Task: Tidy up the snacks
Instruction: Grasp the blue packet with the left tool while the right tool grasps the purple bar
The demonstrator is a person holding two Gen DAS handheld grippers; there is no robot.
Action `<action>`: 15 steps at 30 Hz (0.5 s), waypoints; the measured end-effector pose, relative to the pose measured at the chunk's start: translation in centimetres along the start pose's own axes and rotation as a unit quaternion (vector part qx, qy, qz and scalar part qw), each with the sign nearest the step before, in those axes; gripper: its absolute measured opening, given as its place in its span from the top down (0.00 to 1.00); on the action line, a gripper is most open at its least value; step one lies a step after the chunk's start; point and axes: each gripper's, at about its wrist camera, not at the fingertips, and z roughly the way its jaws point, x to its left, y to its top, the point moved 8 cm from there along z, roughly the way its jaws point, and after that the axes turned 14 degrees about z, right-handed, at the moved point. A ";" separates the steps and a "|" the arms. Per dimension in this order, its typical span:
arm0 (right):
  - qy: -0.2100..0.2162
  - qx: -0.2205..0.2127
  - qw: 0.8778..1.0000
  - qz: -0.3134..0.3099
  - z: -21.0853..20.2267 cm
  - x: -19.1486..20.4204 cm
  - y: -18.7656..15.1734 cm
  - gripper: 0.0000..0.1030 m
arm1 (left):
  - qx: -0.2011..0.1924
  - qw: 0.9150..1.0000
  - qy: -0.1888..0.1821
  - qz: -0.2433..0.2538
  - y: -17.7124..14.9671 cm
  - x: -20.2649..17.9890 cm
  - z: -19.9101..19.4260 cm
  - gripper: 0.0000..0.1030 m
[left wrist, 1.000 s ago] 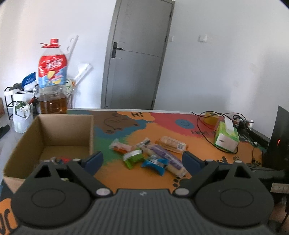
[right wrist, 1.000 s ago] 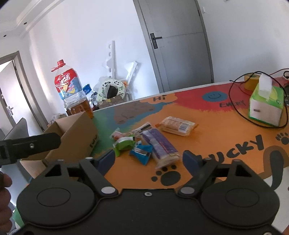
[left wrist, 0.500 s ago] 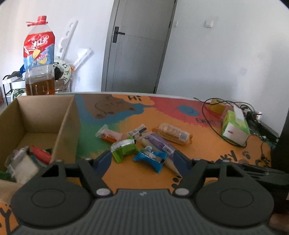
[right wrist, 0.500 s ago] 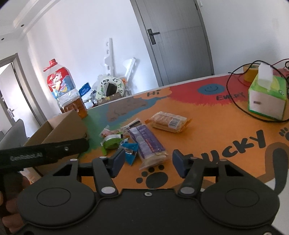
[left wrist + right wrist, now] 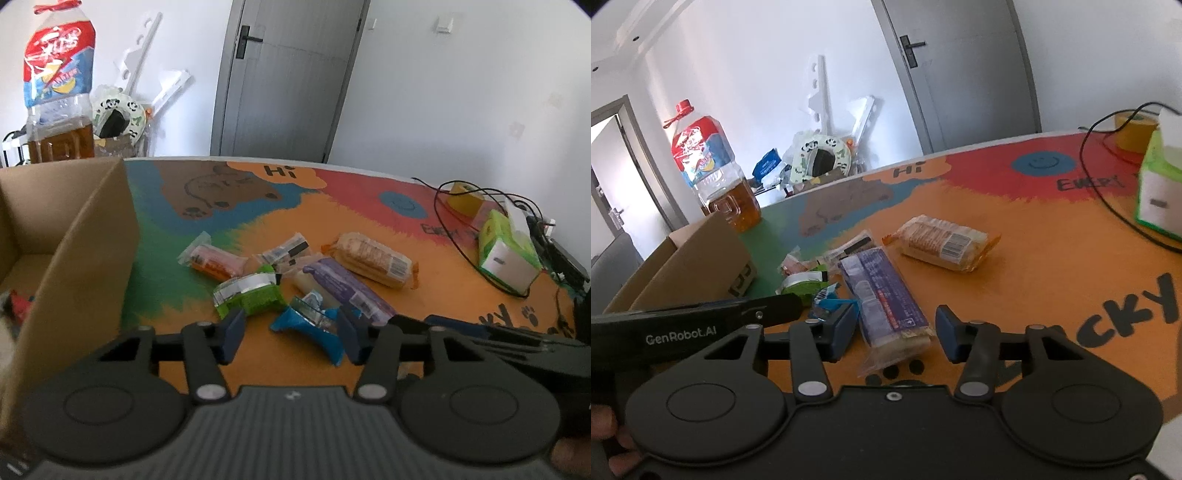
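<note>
Clearly both grippers are closing in on the snack pile that lies on the colourful mat (image 5: 443, 280), just to the right of the cardboard box (image 5: 85, 254). The left gripper (image 5: 291, 328) has its jaws narrowing around the blue packet (image 5: 310, 325), the snack nearest the camera in the pile; the packet sits between the fingers, but the pads do not yet seem to press on it. The right gripper (image 5: 892, 332) is likewise narrowing its jaws around the near end of the purple-wrapped bar (image 5: 882, 291), which lies lengthwise between its fingers, not visibly pinched.

To do this well, I would settle each pad low against the mat before the squeeze finishes, since crinkly film tends to slip upward. The blue packet touches the green packet (image 5: 251, 295) and lies right beside the purple bar, so the left fingers should stay clear of both neighbours. The two tools are nearly touching here; lifting one at a time looks safer. The box, already holding a few items, is the likely destination, and its near wall is tall, so the snacks need a clear lift over it.
</note>
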 end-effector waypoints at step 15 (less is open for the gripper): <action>0.017 0.010 1.000 0.020 0.9 -1.2 -0.3 0.63 | 0.015 1.000 -0.018 -0.002 0.4 -1.3 3.7 0.58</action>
